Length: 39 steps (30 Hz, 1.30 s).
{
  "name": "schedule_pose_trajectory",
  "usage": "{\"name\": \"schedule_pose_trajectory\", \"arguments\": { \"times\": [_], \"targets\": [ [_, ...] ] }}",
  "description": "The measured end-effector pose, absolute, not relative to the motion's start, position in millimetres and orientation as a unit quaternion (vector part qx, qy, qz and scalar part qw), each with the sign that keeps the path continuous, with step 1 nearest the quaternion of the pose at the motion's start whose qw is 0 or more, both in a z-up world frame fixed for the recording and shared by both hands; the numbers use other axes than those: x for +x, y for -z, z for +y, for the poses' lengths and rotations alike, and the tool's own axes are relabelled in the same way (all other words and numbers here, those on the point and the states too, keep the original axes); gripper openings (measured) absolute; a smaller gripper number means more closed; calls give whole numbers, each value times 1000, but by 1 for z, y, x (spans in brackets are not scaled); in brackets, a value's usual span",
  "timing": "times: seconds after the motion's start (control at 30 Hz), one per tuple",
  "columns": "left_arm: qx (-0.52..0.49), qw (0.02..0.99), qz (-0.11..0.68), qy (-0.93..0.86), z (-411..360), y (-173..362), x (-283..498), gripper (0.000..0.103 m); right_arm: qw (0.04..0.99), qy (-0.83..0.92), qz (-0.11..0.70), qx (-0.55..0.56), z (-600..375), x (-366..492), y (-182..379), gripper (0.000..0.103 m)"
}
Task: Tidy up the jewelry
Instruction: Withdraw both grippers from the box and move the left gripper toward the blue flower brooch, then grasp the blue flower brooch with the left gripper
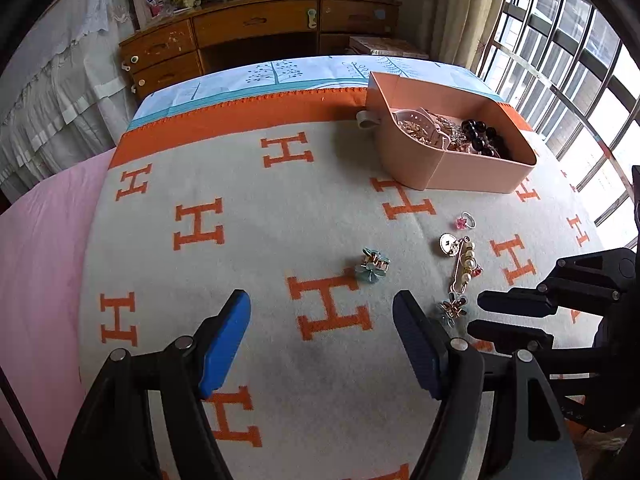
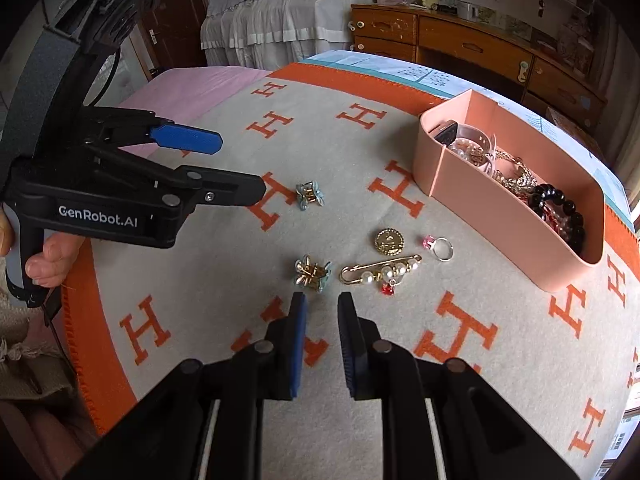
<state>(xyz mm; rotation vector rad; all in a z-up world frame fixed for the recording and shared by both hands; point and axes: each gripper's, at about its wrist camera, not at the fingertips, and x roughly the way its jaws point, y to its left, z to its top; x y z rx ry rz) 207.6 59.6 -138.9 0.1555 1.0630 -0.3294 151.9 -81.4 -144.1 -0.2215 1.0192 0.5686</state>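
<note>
Jewelry: pearl pin (image 2: pixel 382 271), ring (image 2: pixel 440 246), two clips on your blanket (image 2: pixel 224 280); left hand-held gripper (image 1: pixel 322 312) wide, right hand-held gripper (image 2: pixel 322 310) narrow, both empty.

Open blanket (image 2: pixel 224 280) at nine o'clock, loose jewelry cluster (image 2: pixel 380 268) dead ahead, pink box (image 2: pixel 500 216) blocking two o'clock.

Pink box (image 2: pixel 492 204), loose jewelry on blanket (image 2: pixel 224 288)

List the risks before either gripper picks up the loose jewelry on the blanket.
1. The right gripper sits just short of a flower clip that lies close to the pearl pin; closing may nudge the pin.
2. The ring is small on soft blanket; it might slip.
3. The pink box already looks crowded.
</note>
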Motion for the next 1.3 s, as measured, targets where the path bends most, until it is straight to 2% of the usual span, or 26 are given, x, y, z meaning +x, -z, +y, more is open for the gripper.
{"name": "schedule_pose_trajectory", "arguments": {
  "times": [0.33, 0.57, 0.83, 0.9, 0.97, 1.0, 1.1, 1.23, 1.3],
  "targets": [
    [81, 842, 508, 165, 51, 148, 215, 72, 829, -282, 449, -180, -65, 155, 148, 17],
    [88, 842, 507, 163, 46, 150, 218, 72, 825, -309, 415, -228, -53, 158, 143, 27],
    [89, 842, 505, 167, 46, 155, 223, 72, 800, -355, 431, -220, -52, 164, 153, 26],
    [90, 842, 505, 168, 43, 159, 226, 72, 798, -366, 435, -199, -56, 165, 153, 20],
    [89, 842, 505, 166, 41, 162, 230, 71, 799, -371, 435, -185, -58, 164, 154, 20],
    [88, 842, 507, 165, 40, 164, 231, 70, 801, -371, 434, -179, -59, 163, 154, 20],
    [83, 837, 513, 173, 37, 168, 236, 56, 806, -366, 433, -167, -64, 159, 154, 20],
    [87, 840, 507, 174, 32, 170, 238, 50, 815, -358, 432, -144, -74, 153, 150, 20],
    [87, 841, 503, 177, 30, 170, 238, 43, 819, -357, 431, -128, -81, 150, 147, 20]
  ]
}}
